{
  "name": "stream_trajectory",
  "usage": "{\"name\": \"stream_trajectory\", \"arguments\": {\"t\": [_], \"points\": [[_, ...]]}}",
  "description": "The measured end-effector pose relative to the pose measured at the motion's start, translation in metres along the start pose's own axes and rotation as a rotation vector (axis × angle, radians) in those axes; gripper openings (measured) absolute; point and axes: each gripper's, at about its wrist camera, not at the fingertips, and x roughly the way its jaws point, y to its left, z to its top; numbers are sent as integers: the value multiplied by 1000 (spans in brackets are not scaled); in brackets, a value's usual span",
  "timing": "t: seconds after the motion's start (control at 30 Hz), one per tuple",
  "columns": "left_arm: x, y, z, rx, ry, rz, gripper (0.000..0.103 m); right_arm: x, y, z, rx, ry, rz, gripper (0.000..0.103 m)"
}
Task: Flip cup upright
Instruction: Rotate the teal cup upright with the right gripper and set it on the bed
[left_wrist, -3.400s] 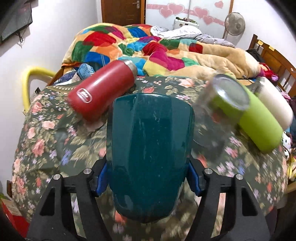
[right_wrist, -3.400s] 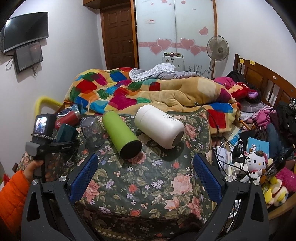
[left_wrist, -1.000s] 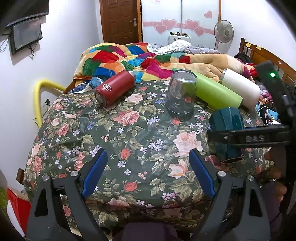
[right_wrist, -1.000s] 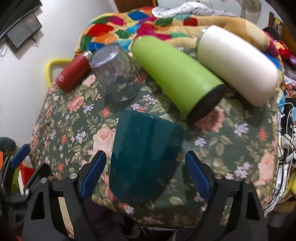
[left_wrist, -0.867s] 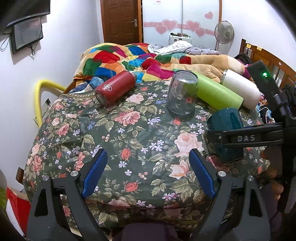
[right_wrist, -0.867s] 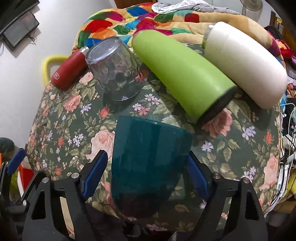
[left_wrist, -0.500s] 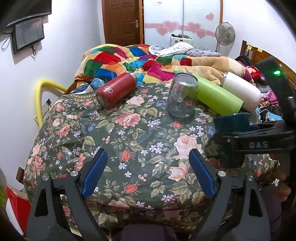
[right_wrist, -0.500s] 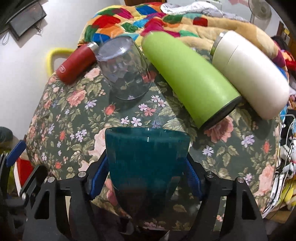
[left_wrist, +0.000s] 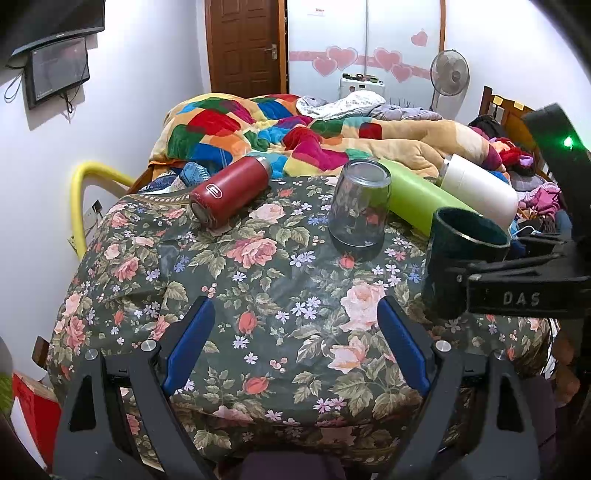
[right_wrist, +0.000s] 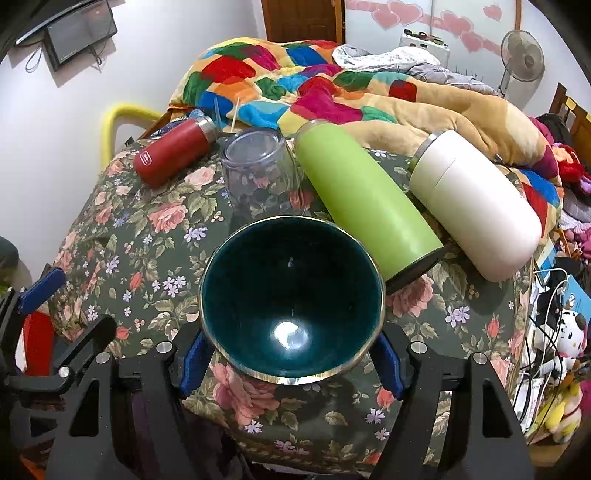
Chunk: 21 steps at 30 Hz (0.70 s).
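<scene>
Right now the right hand-held gripper (right_wrist: 290, 360) was clamped on the teal cup (right_wrist: 291, 295), its blue pads pressed to the cup's sides; the cup sat mouth-up between the fingers, its dark glossy inside and metal-coloured rim facing the right wrist camera; whether its base touched the floral surface (right_wrist: 147, 258) could not be told; in the left wrist view the same cup (left_wrist: 461, 254) stood upright, held by the black right hand-held gripper (left_wrist: 517, 291) marked "DAS", far to the right of the left one; left hand-held gripper (left_wrist: 293, 347) was spread wide, holding nothing, blue pads (left_wrist: 188, 343) well apart over the cloth near the front edge of the surface (left_wrist: 258, 295); just beyond the cup, ahead of the right hand-held gripper, stood an inverted clear glass (right_wrist: 258, 173), base up; ahead and to the right lay a green bottle (right_wrist: 365, 206) on its side, its dark end close to the cup's rim; further right lay a white bottle (right_wrist: 476, 206), just beside the green one; ahead and to the left lay a red bottle (right_wrist: 170, 155) on its side, well apart from the cup; behind the surface, a patchwork quilt (right_wrist: 295, 85) heaped on a bed; a fan (left_wrist: 448, 75) stood at the far wall.
</scene>
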Motion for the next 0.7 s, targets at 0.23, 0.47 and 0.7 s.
{"name": "stream_trajectory", "arguments": {"t": [0.23, 0.47, 0.7], "points": [[1, -2, 0, 0, 9, -8, 89, 6, 4, -12, -24, 23, -11, 71], [0, -2, -2, -10, 15, -14, 89, 6, 10, -17, -67, 12, -35, 71], [-9, -2, 1, -26, 13, -32, 89, -2, 7, -22, -61, 30, -12, 72]]}}
